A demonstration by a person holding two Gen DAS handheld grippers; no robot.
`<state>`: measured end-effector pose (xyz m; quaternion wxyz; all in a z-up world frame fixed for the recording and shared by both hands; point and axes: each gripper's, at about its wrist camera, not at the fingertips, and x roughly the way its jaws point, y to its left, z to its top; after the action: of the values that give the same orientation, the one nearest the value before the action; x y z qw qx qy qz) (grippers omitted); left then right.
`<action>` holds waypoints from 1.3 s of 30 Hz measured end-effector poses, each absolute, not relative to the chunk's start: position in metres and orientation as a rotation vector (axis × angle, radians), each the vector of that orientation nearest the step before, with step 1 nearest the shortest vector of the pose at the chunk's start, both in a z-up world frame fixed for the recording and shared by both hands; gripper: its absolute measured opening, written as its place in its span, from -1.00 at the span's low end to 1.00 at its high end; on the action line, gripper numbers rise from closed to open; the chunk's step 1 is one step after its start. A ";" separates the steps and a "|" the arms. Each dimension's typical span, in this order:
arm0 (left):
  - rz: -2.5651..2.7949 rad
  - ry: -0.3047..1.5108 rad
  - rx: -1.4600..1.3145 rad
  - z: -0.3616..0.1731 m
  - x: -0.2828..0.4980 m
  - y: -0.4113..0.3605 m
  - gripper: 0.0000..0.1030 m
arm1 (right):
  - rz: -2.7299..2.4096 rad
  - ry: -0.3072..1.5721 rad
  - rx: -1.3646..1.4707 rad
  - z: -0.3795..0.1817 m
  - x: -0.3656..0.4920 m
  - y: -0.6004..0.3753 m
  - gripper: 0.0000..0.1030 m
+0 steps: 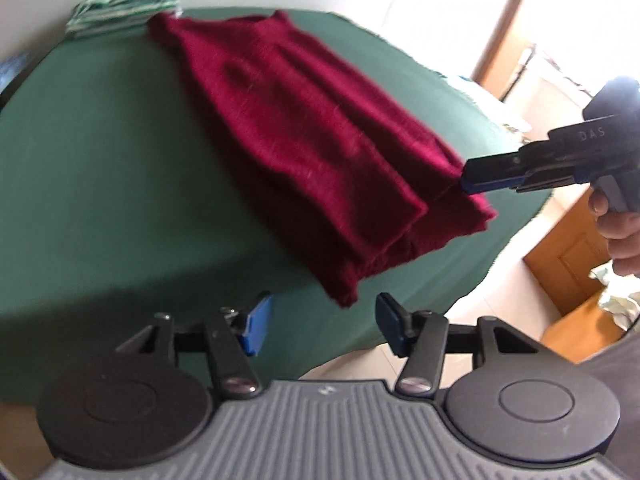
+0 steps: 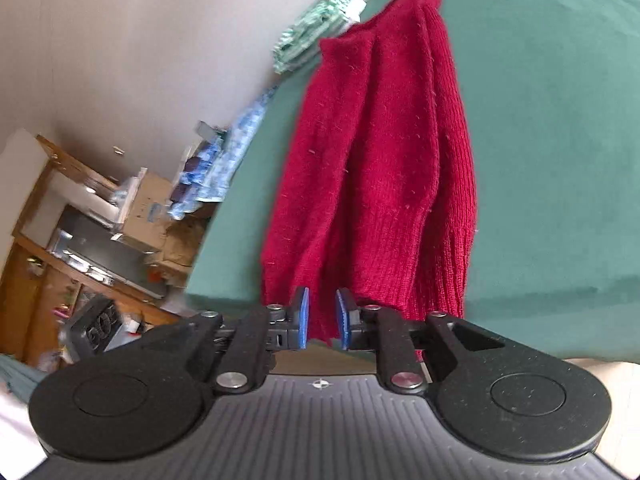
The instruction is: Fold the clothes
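Red sweater [image 1: 304, 152], folded, on green worktop [image 1: 100, 160].
L gripper [image 1: 324, 326] fingers apart, empty; R gripper [image 2: 322, 318] fingers narrowly apart astride sweater hem.

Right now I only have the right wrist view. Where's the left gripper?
Observer: The left gripper is open and empty, just short of the sweater's near corner.
Operator: Is that end hanging off the table?
Observer: No. In the left wrist view the whole near end lies on the table, close to its edge.
Operator: How does my gripper sit from outside?
Observer: The right gripper comes in from the side, with its tip at the sweater's edge. I can't tell whether it touches.
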<state>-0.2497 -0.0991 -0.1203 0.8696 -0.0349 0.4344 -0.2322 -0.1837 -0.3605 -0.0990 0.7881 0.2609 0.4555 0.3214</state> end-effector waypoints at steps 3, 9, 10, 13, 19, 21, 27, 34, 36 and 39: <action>-0.483 0.924 -0.145 -0.130 -0.247 -0.102 0.18 | 0.732 1.026 0.595 -0.105 -0.185 -0.363 -0.66; -0.478 0.887 -0.358 -0.126 -0.239 -0.083 0.42 | 0.847 1.067 0.538 -0.111 -0.182 -0.351 -0.62; -0.476 0.889 -0.376 -0.126 -0.236 -0.081 0.49 | 0.855 1.071 0.527 -0.114 -0.182 -0.349 -0.61; -0.470 0.901 -0.427 -0.128 -0.227 -0.076 0.52 | 0.858 1.084 0.496 -0.124 -0.188 -0.344 -0.61; -0.475 0.940 -0.421 -0.135 -0.220 -0.079 -0.89 | 0.858 1.100 0.579 -0.129 -0.210 -0.366 -0.94; -0.474 0.944 -0.425 -0.136 -0.220 -0.079 -0.85 | 0.824 1.116 0.577 -0.134 -0.211 -0.370 -0.94; -0.491 0.955 -0.431 -0.129 -0.219 -0.078 -0.40 | 0.814 1.140 0.594 -0.123 -0.219 -0.392 -0.52; -0.499 0.956 -0.438 -0.127 -0.218 -0.071 0.36 | 0.660 0.971 0.645 -0.079 -0.225 -0.480 -0.10; -0.510 0.981 -0.454 -0.131 -0.211 -0.076 0.37 | 0.604 0.989 0.665 -0.088 -0.217 -0.484 -0.15; -0.520 1.000 -0.475 -0.136 -0.205 -0.080 0.37 | 0.595 1.002 0.690 -0.101 -0.212 -0.476 -0.19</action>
<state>-0.2051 -0.0804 -0.1364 0.8186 -0.2231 0.4695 -0.2442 -0.2120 -0.4761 -0.1007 0.7793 0.3193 0.4635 0.2755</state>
